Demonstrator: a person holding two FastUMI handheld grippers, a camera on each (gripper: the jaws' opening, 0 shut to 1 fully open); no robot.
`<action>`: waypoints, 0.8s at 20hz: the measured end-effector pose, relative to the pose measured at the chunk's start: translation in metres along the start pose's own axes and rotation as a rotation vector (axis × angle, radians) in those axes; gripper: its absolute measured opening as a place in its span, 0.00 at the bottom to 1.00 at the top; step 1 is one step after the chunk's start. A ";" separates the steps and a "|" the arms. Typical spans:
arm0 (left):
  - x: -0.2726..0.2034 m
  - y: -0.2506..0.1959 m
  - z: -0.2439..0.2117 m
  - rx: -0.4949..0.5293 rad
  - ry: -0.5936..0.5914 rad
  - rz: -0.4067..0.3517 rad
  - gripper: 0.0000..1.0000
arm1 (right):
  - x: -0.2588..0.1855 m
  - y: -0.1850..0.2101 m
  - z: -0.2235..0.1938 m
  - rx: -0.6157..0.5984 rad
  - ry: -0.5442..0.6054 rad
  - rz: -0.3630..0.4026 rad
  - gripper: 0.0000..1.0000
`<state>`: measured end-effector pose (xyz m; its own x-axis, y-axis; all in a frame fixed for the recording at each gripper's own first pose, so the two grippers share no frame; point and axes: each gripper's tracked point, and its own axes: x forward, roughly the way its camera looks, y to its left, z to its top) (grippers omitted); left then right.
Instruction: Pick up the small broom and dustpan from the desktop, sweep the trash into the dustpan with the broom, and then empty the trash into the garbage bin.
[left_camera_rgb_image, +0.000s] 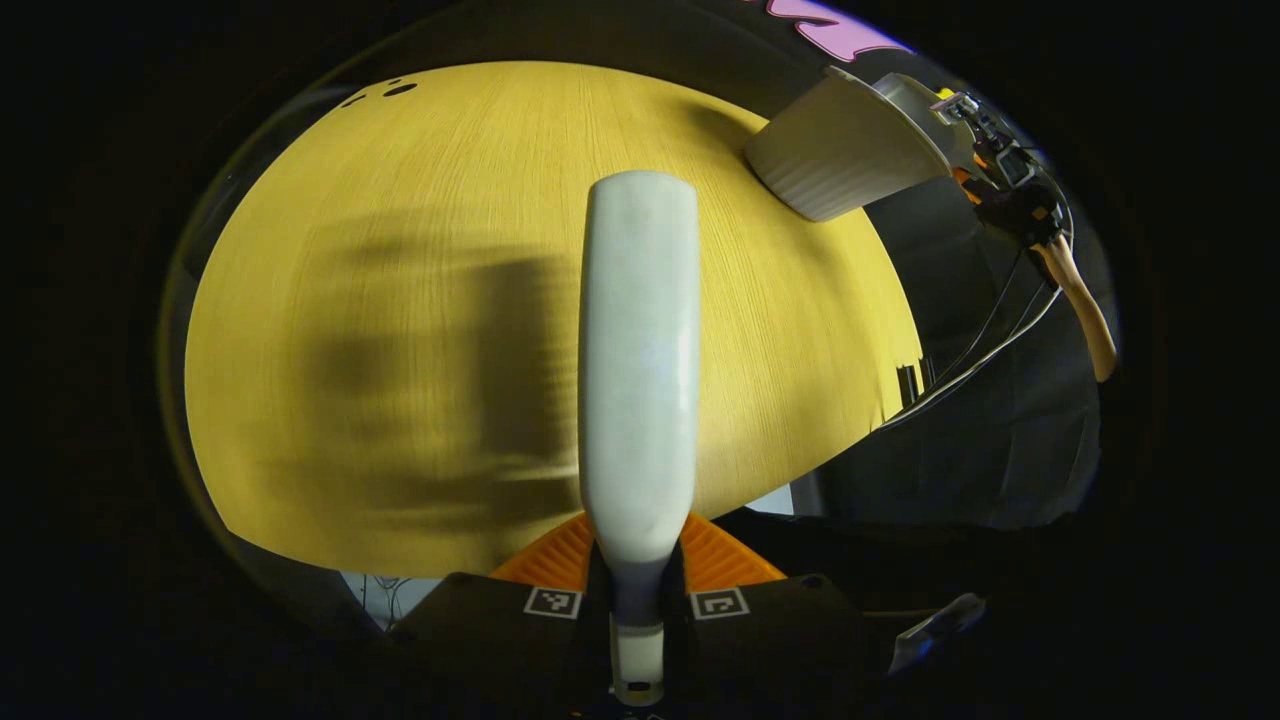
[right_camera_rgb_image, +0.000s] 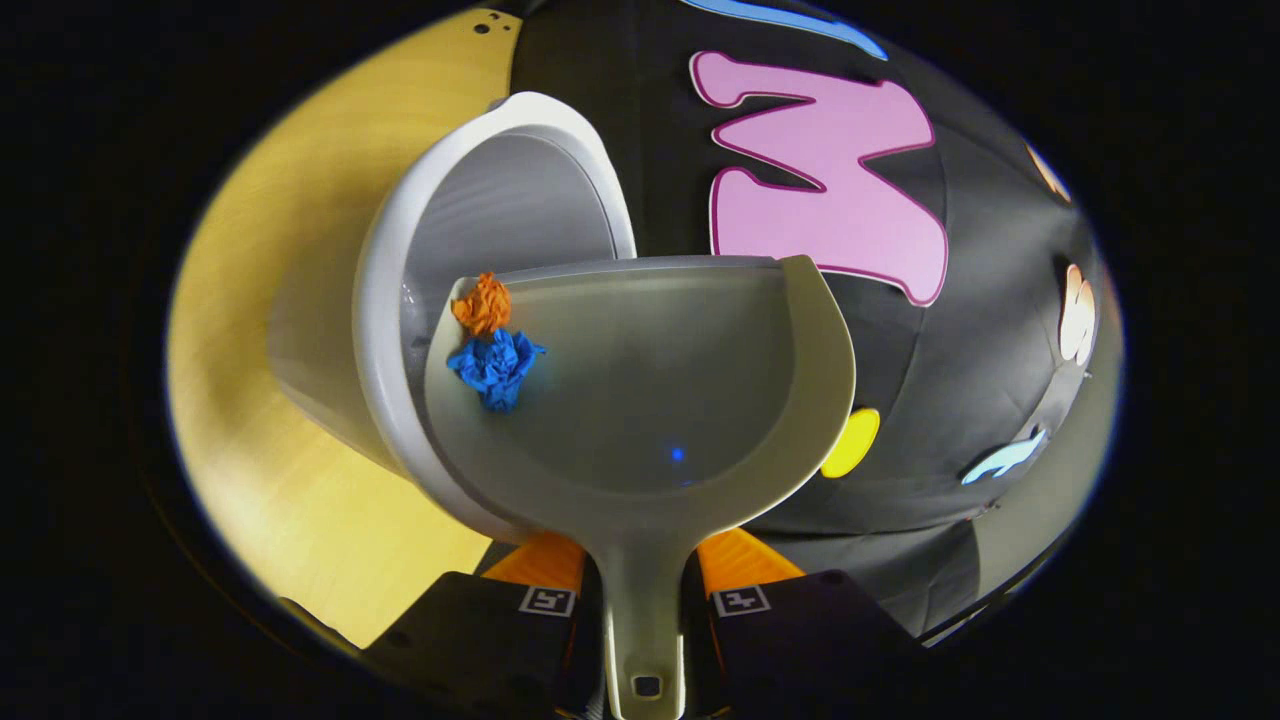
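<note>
Two paper wads in dustpan over bin.

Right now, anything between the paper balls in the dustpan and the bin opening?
Nothing. In the right gripper view the orange ball and blue ball sit at the dustpan lip, directly over the white bin mouth.

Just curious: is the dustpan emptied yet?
Not yet. An orange paper ball and a blue one sit in the dustpan, at its lip over the bin.
</note>
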<state>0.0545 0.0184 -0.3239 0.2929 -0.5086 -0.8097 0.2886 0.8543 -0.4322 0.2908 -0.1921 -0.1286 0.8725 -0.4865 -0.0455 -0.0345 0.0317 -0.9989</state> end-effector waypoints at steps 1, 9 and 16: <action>-0.002 0.000 0.002 -0.001 0.003 0.000 0.25 | 0.000 -0.002 0.002 -0.030 -0.011 -0.022 0.35; -0.002 0.003 0.003 0.025 0.003 0.026 0.25 | 0.004 -0.001 -0.005 -0.001 0.025 -0.023 0.35; 0.015 0.006 0.004 0.041 -0.110 0.074 0.25 | -0.007 -0.005 -0.019 0.458 0.114 0.125 0.35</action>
<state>0.0642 0.0157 -0.3374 0.4121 -0.4546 -0.7896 0.2986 0.8861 -0.3544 0.2756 -0.2055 -0.1232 0.8153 -0.5464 -0.1916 0.1047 0.4646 -0.8793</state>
